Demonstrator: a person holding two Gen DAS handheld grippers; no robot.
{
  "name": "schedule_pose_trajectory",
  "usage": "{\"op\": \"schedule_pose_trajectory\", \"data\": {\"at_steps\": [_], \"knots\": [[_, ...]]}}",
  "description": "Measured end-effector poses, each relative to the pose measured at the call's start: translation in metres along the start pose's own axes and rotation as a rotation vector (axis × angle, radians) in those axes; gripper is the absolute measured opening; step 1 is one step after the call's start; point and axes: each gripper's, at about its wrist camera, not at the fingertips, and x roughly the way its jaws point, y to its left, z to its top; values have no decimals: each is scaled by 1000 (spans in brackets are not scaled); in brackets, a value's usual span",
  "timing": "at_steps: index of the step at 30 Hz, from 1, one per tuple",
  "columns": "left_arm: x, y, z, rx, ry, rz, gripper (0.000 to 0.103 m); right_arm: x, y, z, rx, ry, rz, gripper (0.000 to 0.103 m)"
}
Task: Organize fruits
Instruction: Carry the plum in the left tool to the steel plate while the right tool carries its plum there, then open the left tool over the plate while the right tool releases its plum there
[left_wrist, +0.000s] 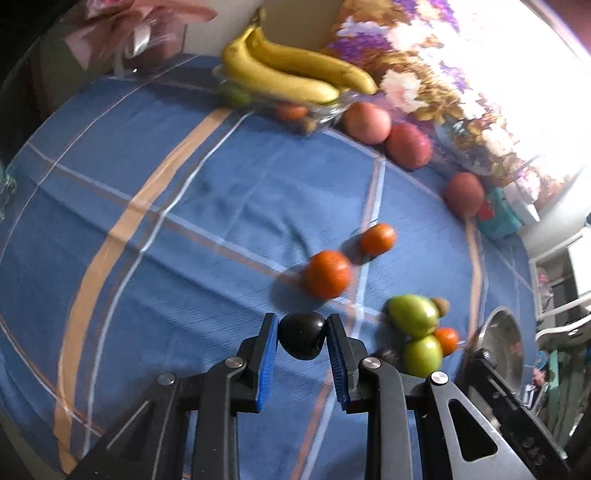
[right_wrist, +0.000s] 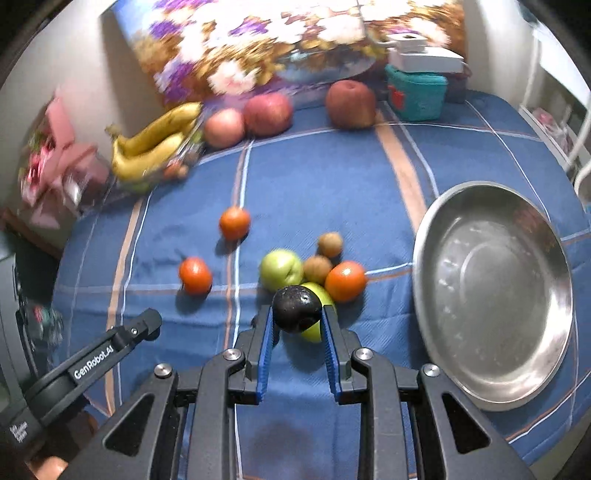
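The left gripper was clamped on a dark plum, its blue pads pressed against either side of the fruit, which hung above the blue checked cloth. The right gripper was likewise closed on a second dark plum, held in front of a green fruit lying partly hidden behind it on the cloth.

Just beyond the right gripper lay a small cluster: another green fruit, two small brown fruits and an orange tangerine, all touching or nearly so. To the left of that cluster, apart from it, sat two more tangerines, each on its own. To the right of the cluster rested a wide steel bowl, with nothing visible in it.

At the far edge of the cloth, a bunch of bananas lay across a clear dish that held a few other small fruits, blurred. Beside the dish stood two reddish apples close together, and a third apple a little farther right, near a teal box. A flowered cushion leaned behind them against the wall.
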Motion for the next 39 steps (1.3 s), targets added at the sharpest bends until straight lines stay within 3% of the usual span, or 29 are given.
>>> {"op": "schedule_pose_trajectory", "data": {"at_steps": [15,28,33,39], "knots": [[15,-108,-7,207,-20,-94,29,-14,-92,22,177,-95,-170,26],[49,-225,-44,475,74,-184,29,-27,-199,29,396,-111,-294,26],[65,-251,-57,524,101,-198,29,-25,-216,24,428,-94,-311,26],[74,-256,-63,529,131,-206,31,-18,-220,23,444,-70,-311,27]]}}
